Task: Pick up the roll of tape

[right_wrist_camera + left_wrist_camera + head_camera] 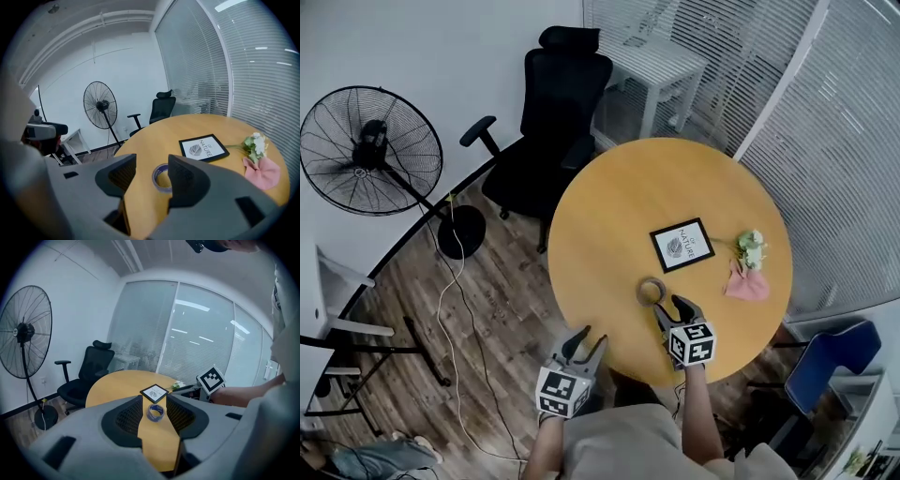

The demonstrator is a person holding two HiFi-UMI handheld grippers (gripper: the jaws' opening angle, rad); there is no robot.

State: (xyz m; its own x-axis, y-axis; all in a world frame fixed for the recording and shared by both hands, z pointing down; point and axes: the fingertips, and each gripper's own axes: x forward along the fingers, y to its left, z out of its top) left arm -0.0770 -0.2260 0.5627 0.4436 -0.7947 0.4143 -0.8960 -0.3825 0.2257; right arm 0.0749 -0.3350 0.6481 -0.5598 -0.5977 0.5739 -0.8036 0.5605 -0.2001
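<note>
The roll of tape (651, 291) lies flat on the round wooden table (619, 206), near its front edge. My right gripper (673, 309) is open just behind the roll, close to it but not touching. In the right gripper view the tape (161, 177) lies just past the open right gripper (152, 173), partly hidden by one finger. My left gripper (584, 339) is open and empty, off the table's front left edge. In the left gripper view the tape (155, 412) shows far off beyond the open left gripper (154, 404).
A black framed picture (682, 244) lies behind the tape. White flowers (752, 250) and a pink cloth (747, 284) are to the right. A black office chair (548, 122) and a standing fan (370, 150) are at the left, a blue chair (825, 361) at the right.
</note>
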